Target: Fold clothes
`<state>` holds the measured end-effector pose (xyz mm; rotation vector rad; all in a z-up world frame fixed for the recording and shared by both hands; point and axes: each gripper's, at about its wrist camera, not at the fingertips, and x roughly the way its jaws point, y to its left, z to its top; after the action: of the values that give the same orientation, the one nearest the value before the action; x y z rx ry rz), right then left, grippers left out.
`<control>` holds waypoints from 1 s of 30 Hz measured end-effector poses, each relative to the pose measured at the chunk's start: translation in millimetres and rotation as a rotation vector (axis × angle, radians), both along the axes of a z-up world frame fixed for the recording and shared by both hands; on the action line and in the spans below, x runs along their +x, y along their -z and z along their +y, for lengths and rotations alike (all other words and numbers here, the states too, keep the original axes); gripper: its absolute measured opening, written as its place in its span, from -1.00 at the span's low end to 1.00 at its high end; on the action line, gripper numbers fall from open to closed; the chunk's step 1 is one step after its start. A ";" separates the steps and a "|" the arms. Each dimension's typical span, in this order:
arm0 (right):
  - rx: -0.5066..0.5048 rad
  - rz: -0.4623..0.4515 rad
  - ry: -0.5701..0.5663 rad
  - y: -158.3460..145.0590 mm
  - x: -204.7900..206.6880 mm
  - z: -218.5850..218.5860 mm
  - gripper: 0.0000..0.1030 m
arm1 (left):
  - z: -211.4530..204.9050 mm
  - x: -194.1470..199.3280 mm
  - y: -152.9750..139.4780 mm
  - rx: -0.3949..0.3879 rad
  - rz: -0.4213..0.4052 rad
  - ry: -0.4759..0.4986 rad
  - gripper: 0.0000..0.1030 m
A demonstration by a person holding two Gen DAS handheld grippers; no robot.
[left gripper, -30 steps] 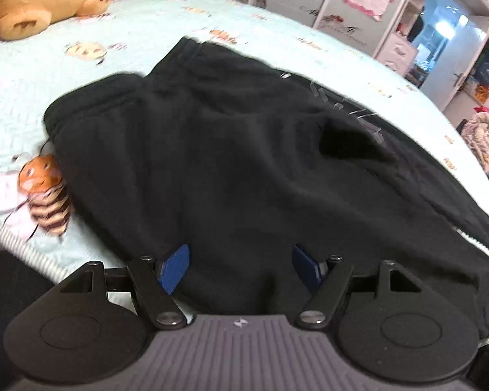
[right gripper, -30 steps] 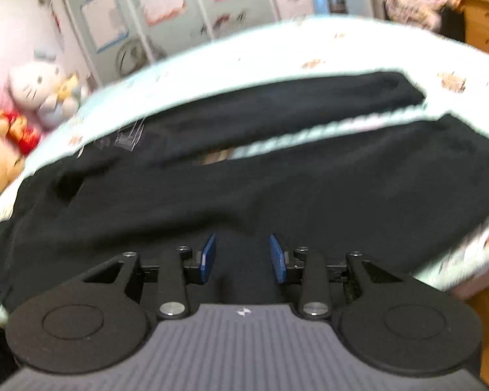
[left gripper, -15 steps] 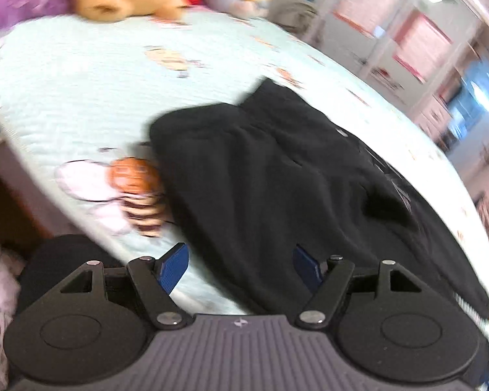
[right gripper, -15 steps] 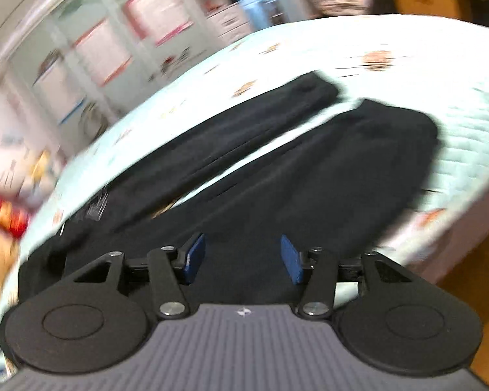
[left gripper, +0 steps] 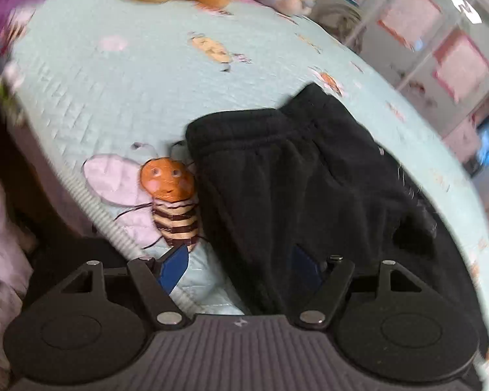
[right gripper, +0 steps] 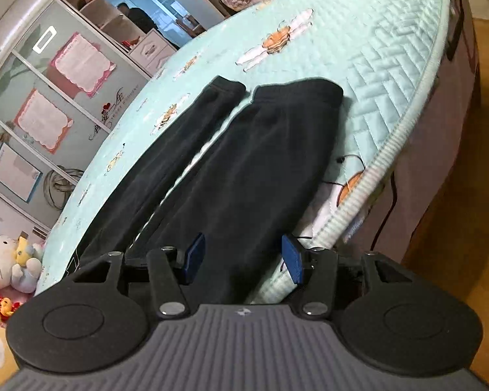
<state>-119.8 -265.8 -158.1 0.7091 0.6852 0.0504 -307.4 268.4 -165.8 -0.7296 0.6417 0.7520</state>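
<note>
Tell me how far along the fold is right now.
Done: the black trousers lie spread flat on the bed, legs apart. In hand: nothing; the left gripper is open near the waistband, and the right gripper is open over the nearer leg. Left: every fold, since no fold is visible yet.

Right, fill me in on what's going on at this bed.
A person with a handheld gripper in each hand is about to fold a pair of black pants spread flat on a light blue quilted bedspread. The left gripper is open near the waistband, beside a bee print. The right gripper is open over the near pant leg, looking toward the cuffs. Neither holds fabric yet, and the legs lie apart, unfolded.
</note>
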 end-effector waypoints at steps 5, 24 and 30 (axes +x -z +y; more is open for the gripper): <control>-0.131 -0.102 -0.207 -16.6 -7.1 62.4 0.05 | -35.9 30.0 -10.9 0.118 0.078 0.108 0.43; -0.557 -0.198 -0.735 0.3 -38.1 236.3 0.27 | -111.6 95.2 28.1 0.249 0.299 0.436 0.68; -0.619 -0.219 -0.738 3.6 -46.1 247.2 0.38 | -111.6 96.6 30.6 0.247 0.297 0.446 0.75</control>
<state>-165.9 -18.6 -161.7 -0.1673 0.6709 0.5610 -210.9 156.8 -196.4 -0.2311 0.9243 0.5141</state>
